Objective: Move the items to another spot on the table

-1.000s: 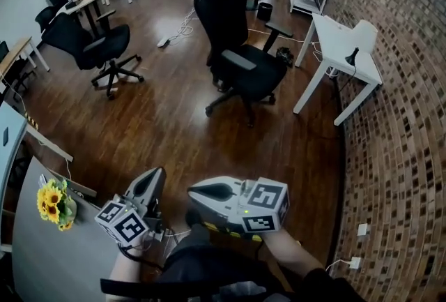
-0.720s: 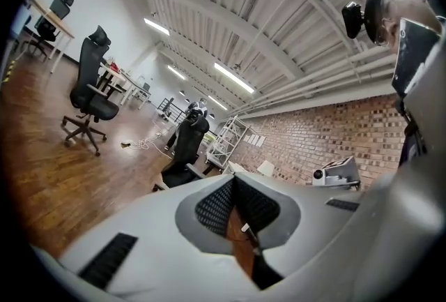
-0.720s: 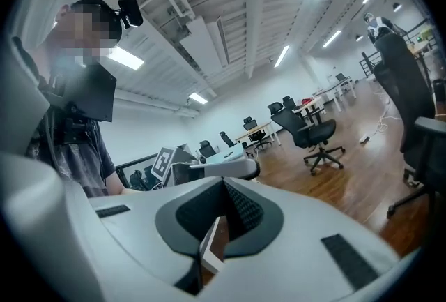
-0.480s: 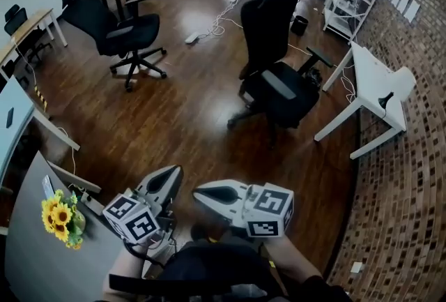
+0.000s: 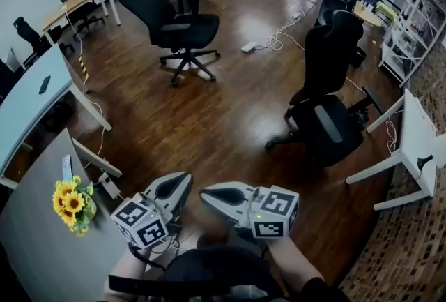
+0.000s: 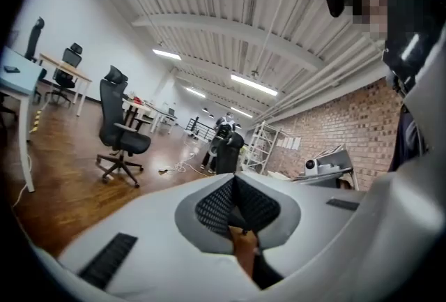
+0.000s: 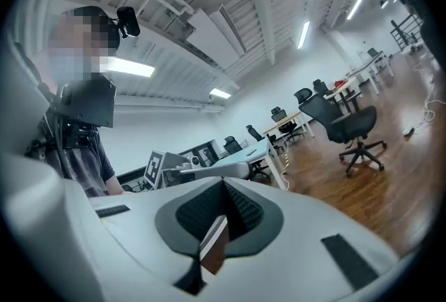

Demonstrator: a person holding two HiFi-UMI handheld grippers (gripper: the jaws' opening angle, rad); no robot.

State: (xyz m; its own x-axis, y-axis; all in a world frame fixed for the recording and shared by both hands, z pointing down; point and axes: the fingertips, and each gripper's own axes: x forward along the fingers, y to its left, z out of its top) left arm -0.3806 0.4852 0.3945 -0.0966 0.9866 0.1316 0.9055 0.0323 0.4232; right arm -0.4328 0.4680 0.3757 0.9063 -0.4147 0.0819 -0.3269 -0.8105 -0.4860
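Both grippers are held side by side close to the body, low in the head view, over wooden floor and pointing roughly level. My left gripper (image 5: 174, 185) is shut, its dark pads meeting with nothing between them (image 6: 234, 178). My right gripper (image 5: 212, 194) is shut and empty too (image 7: 223, 183). A small bunch of yellow sunflowers (image 5: 72, 204) stands near the edge of a grey table (image 5: 31, 259) at the lower left, left of the left gripper and apart from it. No other item on that table can be made out.
A light blue desk (image 5: 31, 102) stands at the left. One black office chair (image 5: 174, 21) is at the upper middle, another (image 5: 327, 109) at the right. A white desk (image 5: 418, 147) stands against the brick wall. Cables (image 5: 279, 35) trail over the floor.
The head view has swung round: chairs and white desk slid right, and the grey table with the sunflowers shows more. Both grippers stay shut and side by side.
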